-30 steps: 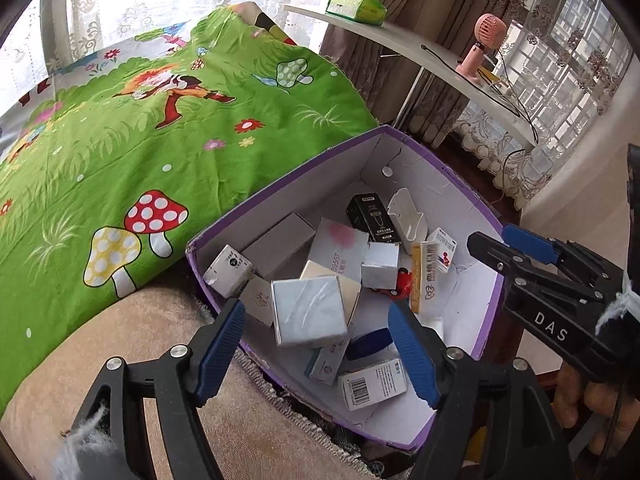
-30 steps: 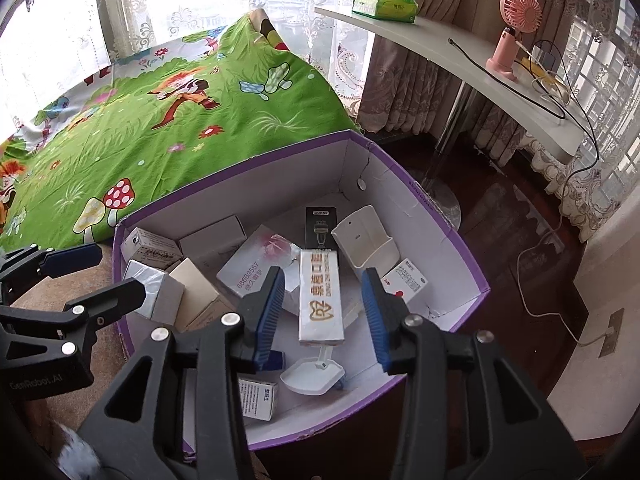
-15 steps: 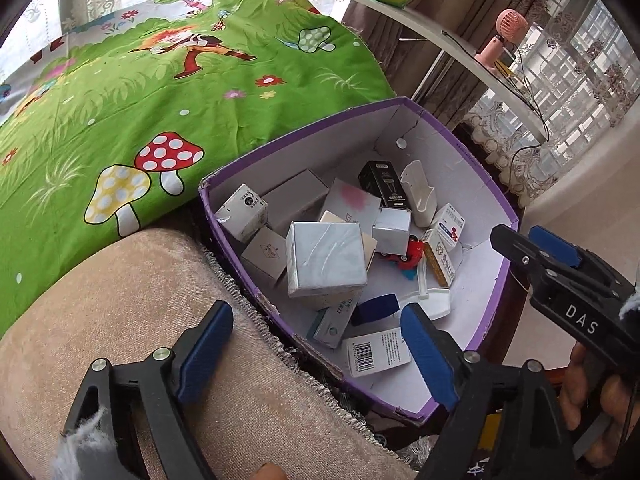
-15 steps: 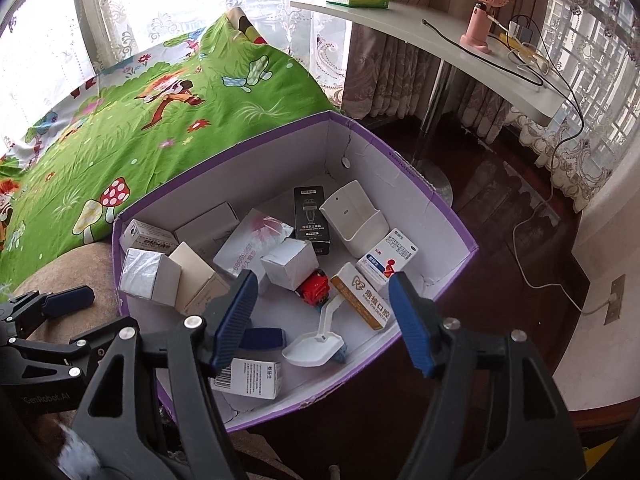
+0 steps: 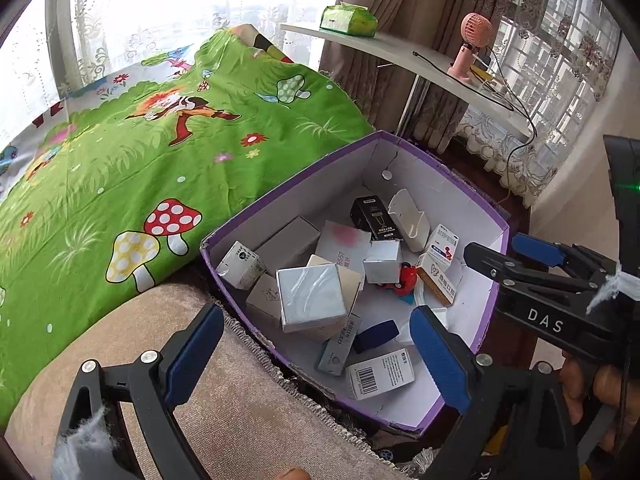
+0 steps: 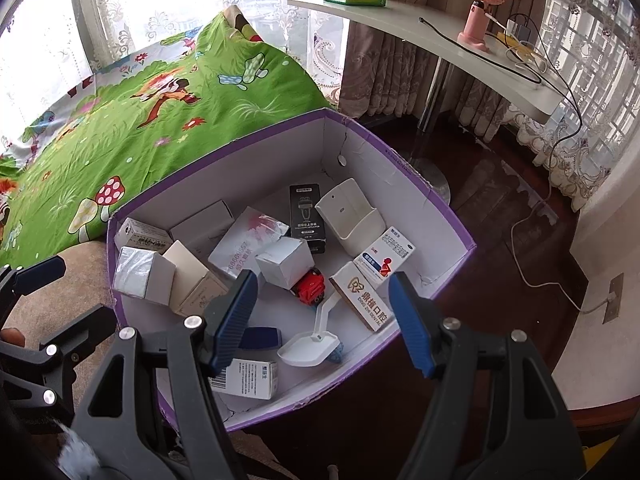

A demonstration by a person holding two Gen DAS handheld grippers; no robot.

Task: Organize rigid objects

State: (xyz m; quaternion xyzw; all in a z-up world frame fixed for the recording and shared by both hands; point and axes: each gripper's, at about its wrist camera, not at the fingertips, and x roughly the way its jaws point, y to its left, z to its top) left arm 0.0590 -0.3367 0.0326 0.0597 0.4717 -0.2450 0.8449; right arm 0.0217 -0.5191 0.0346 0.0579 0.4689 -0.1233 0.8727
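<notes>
Held the left tongs (image 5: 316, 314) over the near edge of the purple box (image 5: 288, 200), partly above the tan cushion (image 5: 248, 408). Were opening at that moment, with nothing pinched between the blue pads. Looked down on the silver box (image 5: 310, 296) without touching it. Held the right tongs (image 6: 322, 280) open and empty too, above the front of the same box. Kept both high and tipped down, likely to look over the pile and pick the next thing.

Kept all the small boxes, the red toy car (image 6: 310, 286) and a white scoop (image 6: 308, 350) inside the purple box, loose and leaning on each other, so not tidy yet. Rested the purple box next to the cushion and the green blanket (image 5: 160, 140), maybe partly on the cushion; hard to tell from here.

One second earlier, gripped the long white box (image 6: 362, 300) in the right tongs. Now lay flat near the front wall, just beside the toy car. Spread the left tongs wider than before, and pulled back a little from the silver box.
</notes>
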